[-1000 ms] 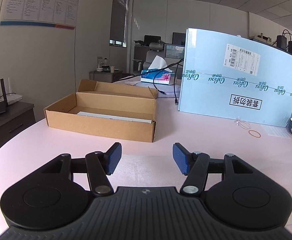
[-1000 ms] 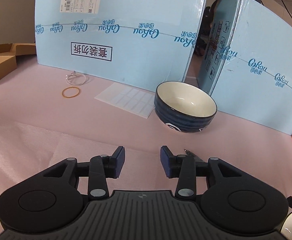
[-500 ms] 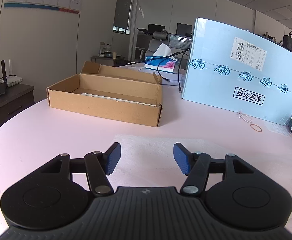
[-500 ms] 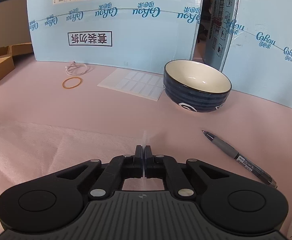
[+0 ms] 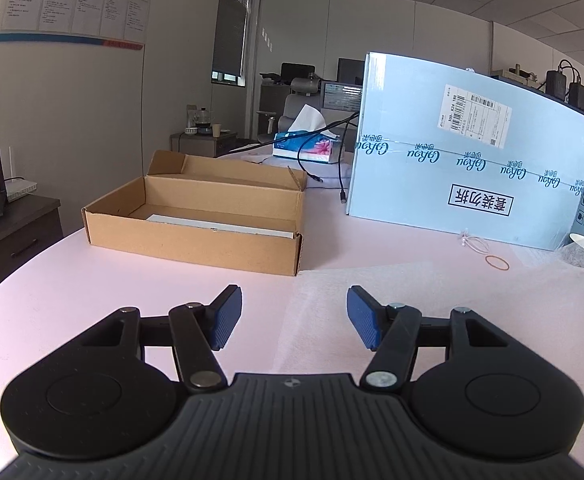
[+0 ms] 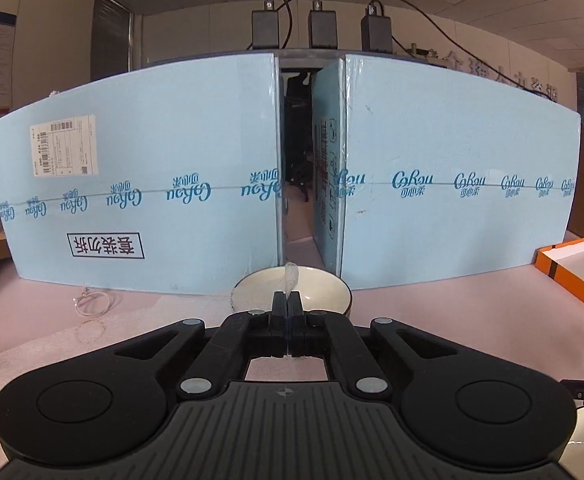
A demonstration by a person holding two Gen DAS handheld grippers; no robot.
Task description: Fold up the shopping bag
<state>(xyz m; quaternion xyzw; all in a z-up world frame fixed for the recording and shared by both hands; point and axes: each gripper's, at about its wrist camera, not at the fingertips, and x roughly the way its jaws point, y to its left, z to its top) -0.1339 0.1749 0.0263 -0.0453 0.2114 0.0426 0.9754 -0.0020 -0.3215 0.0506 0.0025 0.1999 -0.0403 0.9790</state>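
Now the right tongs (image 6: 287, 300) are pointing toward the blue cartons (image 6: 151, 184), clamping a thin corner of the translucent shopping bag (image 6: 292, 274) that pokes up before the bowl (image 6: 332, 294). Left tongs (image 5: 294, 320) are hovering apart over the bag's flat edge (image 5: 372, 280) on the pink tabletop (image 5: 91, 300). A white sheet is lying inside the cardboard box (image 5: 195, 240). A second ago, the right tongs were standing apart, lower.

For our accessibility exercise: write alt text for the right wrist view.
The right tool is shut on a pinched-up edge of thin, translucent white shopping bag, lifting it before a dark blue ceramic bowl. Two pale blue cardboard boxes stand behind on the pink table.
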